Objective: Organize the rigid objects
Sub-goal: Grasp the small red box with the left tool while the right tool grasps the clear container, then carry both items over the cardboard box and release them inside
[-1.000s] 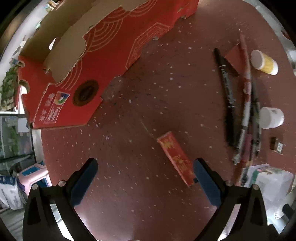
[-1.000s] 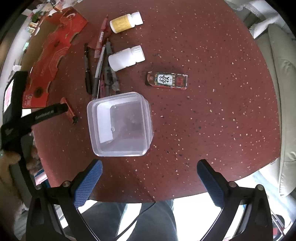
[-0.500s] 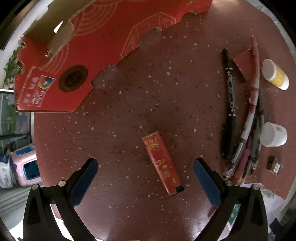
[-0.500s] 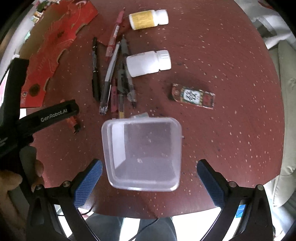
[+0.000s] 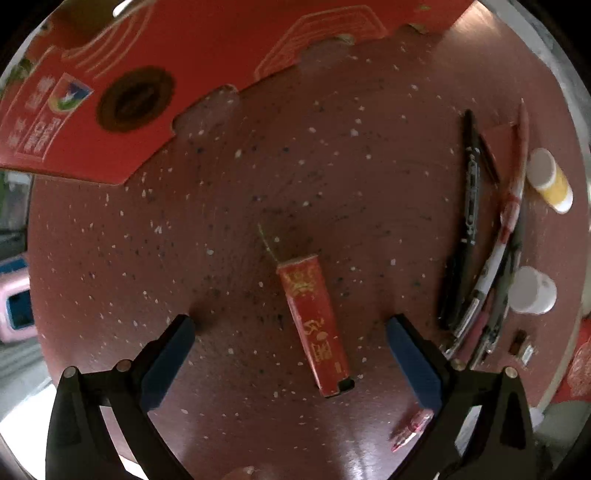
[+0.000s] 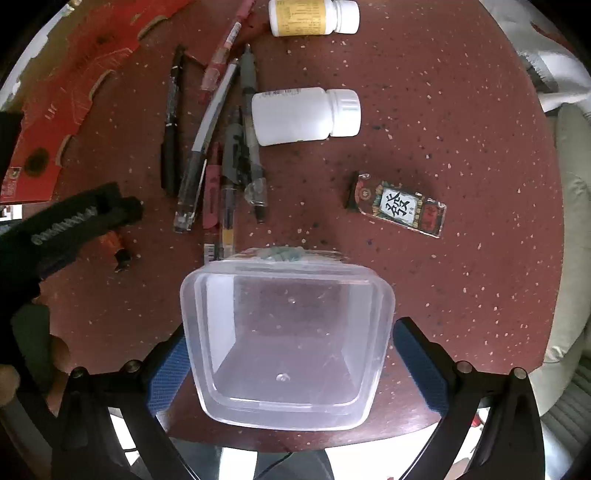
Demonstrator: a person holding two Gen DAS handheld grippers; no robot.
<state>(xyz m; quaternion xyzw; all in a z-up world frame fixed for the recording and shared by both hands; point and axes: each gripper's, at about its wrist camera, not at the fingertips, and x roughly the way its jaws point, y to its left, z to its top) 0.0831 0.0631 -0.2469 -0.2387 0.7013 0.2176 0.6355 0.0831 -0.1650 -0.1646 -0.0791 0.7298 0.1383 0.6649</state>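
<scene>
A long red box with gold print lies on the round red table. My left gripper is open, its jaws on either side of the box, close above the table. A clear empty plastic tub stands near the table's front edge. My right gripper is open with the tub between its jaws, not touching that I can tell. The left gripper shows at the left of the right wrist view.
Several pens lie in a bunch beside a white bottle and a yellow-labelled bottle. A small patterned box lies to the right. A flattened red carton covers the far left. A sofa stands beyond the right edge.
My left gripper has come down and forward so the red box now lies between its jaws. My right gripper has moved in on the clear tub, which now sits between its jaws.
</scene>
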